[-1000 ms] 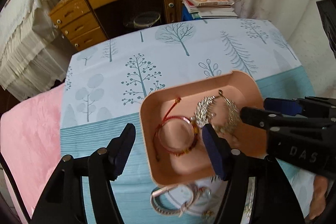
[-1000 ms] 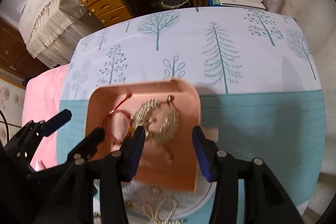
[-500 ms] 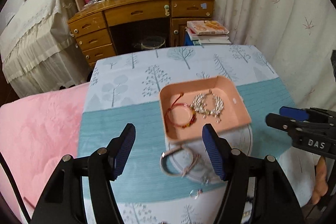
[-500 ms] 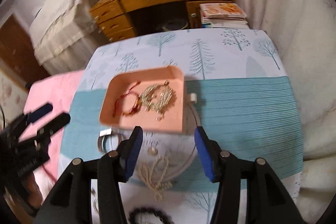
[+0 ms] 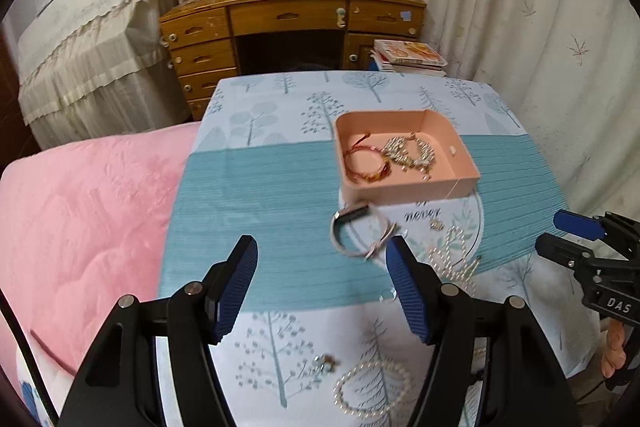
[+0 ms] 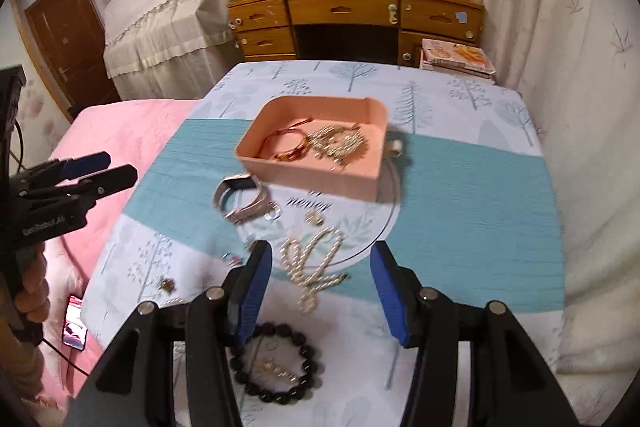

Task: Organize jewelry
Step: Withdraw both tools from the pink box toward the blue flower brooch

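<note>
Shallow peach-pink rectangular tray (image 6: pixel 352 183) on tree-printed blue-and-white tablecloth (image 6: pixel 472 203), holding red cord bracelet (image 6: pixel 286 145) and silvery beaded chain (image 6: pixel 340 143). Just beside tray, on cloth: silver cuff bangle (image 6: pixel 240 201); nearer, white pearl strand (image 6: pixel 314 263) and dark round-bead bracelet (image 6: pixel 280 363). Left gripper (image 5: pixel 322 289) and right gripper (image 6: pixel 320 297) both above cloth, jaws parted, nothing between them.

A shallow pink tray (image 6: pixel 312 183) sat on the tablecloth, holding a red cord bracelet (image 6: pixel 285 143) and a gold fringed necklace (image 6: pixel 338 143). Just in front lay a silver bangle (image 6: pixel 240 199), a knotted pearl strand (image 6: pixel 312 263) and a dark bead bracelet (image 6: pixel 280 363).
</note>
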{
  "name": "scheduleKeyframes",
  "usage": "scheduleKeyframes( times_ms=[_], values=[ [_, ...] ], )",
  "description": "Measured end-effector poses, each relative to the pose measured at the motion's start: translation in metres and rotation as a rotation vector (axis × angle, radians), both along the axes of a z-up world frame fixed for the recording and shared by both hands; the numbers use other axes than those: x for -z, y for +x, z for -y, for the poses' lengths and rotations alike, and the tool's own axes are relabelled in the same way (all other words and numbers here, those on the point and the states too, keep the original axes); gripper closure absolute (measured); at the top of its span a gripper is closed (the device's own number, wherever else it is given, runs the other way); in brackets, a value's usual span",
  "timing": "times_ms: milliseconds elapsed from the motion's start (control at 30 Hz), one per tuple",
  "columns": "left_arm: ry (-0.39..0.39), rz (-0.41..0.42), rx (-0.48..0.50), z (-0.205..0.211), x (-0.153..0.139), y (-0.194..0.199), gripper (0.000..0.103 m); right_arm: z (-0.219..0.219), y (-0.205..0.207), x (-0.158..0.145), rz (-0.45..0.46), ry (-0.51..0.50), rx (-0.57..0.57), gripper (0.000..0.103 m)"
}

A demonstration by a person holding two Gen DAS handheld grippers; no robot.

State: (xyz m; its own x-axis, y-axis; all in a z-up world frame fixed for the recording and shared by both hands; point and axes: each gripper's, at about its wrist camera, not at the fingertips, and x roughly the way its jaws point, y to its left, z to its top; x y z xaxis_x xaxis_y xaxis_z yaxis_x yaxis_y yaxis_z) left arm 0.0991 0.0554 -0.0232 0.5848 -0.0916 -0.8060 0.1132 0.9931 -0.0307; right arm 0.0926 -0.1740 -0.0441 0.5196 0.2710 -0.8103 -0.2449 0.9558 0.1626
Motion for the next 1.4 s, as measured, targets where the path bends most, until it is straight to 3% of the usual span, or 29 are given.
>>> scheduleKeyframes(
  times_ms=[200,400,567,767,867,1133,1400],
  values=[
    [0.001,-0.003,-0.050,-0.012,0.027,-0.025,0.038,-0.009,-0.011,0.014,0.003,0.089,0.026,0.051],
    [0.059,0.024,-0.061,-0.017,0.051,-0.048,0.038,-0.032,-0.019,0.040,-0.006,0.083,-0.030,0.051],
    [0.028,-0.017,0.026,-0.025,0.075,-0.057,0.038,-0.052,-0.024,0.060,-0.019,0.044,-0.098,0.051],
    [0.033,-0.006,0.100,-0.039,0.092,-0.068,0.042,-0.067,-0.031,0.068,0.002,-0.004,-0.163,0.051],
    [0.019,-0.018,0.140,-0.042,0.100,-0.067,0.047,-0.070,-0.029,0.073,-0.013,-0.004,-0.173,0.051],
    [-0.013,-0.048,0.232,-0.043,0.112,-0.063,0.048,-0.074,-0.027,0.079,-0.029,-0.019,-0.178,0.051],
    [0.058,-0.043,0.337,-0.030,0.121,-0.066,0.050,-0.082,-0.023,0.085,-0.045,-0.033,-0.198,0.051]
  ],
)
